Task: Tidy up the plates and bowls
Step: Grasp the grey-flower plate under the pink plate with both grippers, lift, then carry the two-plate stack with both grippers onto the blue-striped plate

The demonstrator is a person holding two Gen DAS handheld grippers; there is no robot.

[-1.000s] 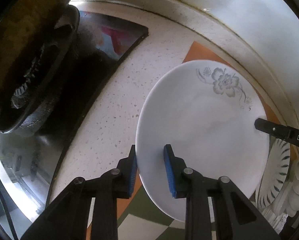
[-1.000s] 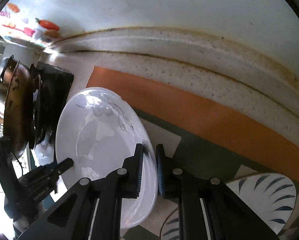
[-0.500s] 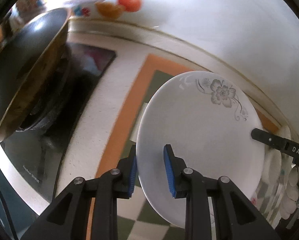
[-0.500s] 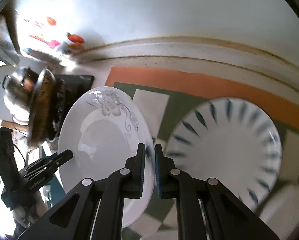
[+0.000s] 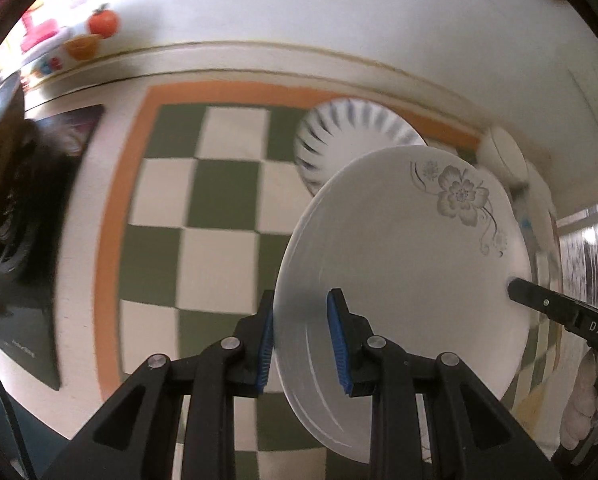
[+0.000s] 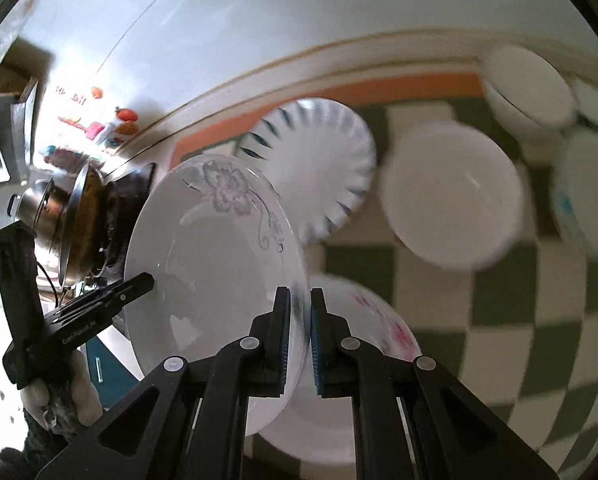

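1. Plate (image 5: pixel 399 264) with the grey flower was held off the surface, tilted, above the checked mat (image 5: pixel 219 216). Each gripper pinched an opposite rim.
2. The left gripper (image 5: pixel 301 344) had its jaws clamped on the near rim, one blue pad over the face, the other under it. The right gripper (image 6: pixel 298 336) had its jaws nearly together on the thin far edge, which showed between them.
3. Since both held one stiff plate, the hands should have travelled as one; any twist between them would likely lever the rim out of a pad.
4. The likely goal was a stack. Below lay the blue-striped plate (image 6: pixel 319 168), a pink-flowered plate (image 6: pixel 363 380) just under the right gripper, and a plain white bowl (image 6: pixel 451 196), with more bowls (image 6: pixel 531 88) beyond.
5. Levelling the plate before lowering it, centred on a plate of like size, would have suited best.
6. Letting one gripper go only after the rim rested seemed safest; glazed ware slips and chips.
7. The dark stove (image 5: pixel 23 208) at left was well apart.
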